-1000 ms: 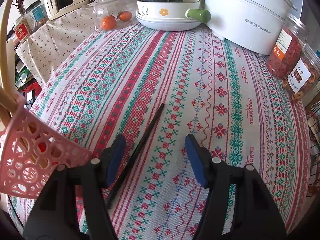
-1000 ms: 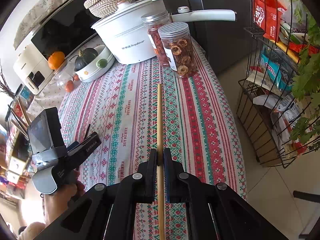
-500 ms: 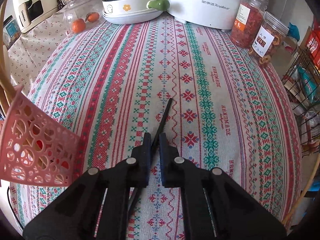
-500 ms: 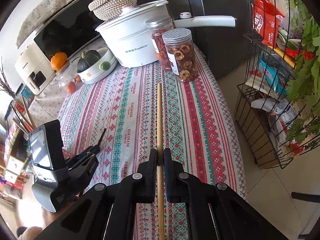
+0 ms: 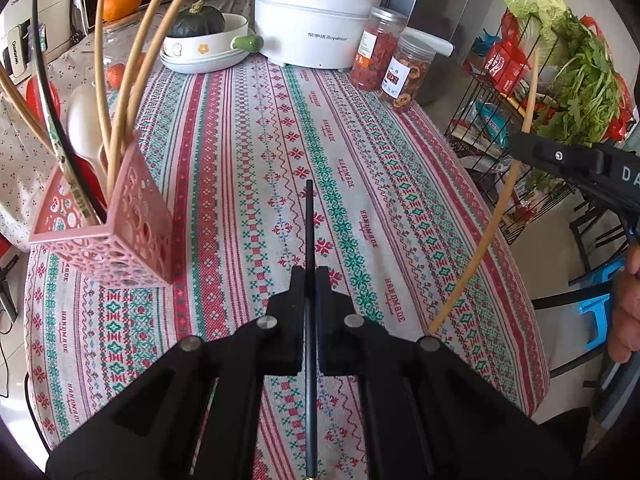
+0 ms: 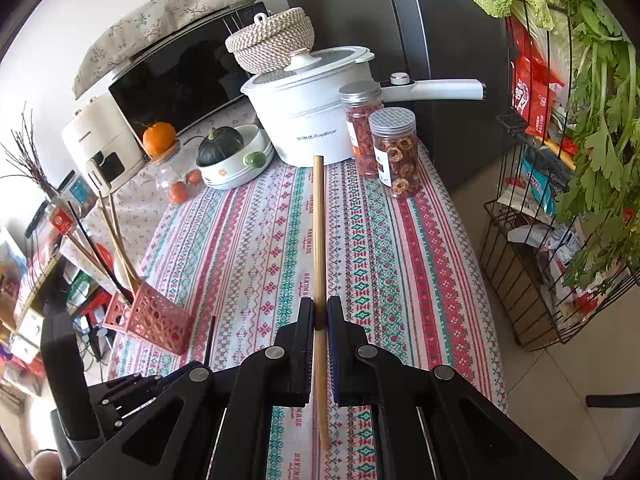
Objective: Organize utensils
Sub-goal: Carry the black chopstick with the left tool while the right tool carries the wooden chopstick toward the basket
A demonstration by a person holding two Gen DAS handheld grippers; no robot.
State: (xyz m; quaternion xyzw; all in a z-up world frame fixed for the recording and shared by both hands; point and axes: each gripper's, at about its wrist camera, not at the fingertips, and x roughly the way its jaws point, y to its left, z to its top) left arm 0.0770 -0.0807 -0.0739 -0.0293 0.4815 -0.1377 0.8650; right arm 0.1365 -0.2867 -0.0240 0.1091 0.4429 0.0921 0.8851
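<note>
We see a table under a striped patterned tablecloth [image 5: 248, 128]. At its far end stands the white electric pot [image 6: 308, 120] with its lid on and a woven lidded basket [image 6: 270, 40] behind it. Beside the pot, a white bowl [image 6: 236, 160] on stacked plates holds a dark green squash [image 6: 220, 142]. On the pot's other side two clear jars stand together: the nearer jar [image 6: 396, 152] is filled with dried fruit rings, and the jar behind it [image 6: 360, 128] with red dried pieces. Off the table's right side a wire rack [image 6: 532, 264] carries packets and leafy greens.

At the table's left edge sits the pink perforated utensil holder [image 5: 120, 228]. We see several bamboo chopsticks, a dark patterned utensil and a white spoon [image 5: 84, 124] standing in it, leaning outward.

Our left gripper [image 5: 309, 284] is clamped narrowly on a black chopstick [image 5: 309, 216], which is lifted above the cloth to the right of the holder and points toward the pot. Our right gripper [image 6: 320, 312] pinches a bamboo chopstick [image 6: 319, 224] partway along its length, also raised over the table, with its far end toward the pot.
</note>
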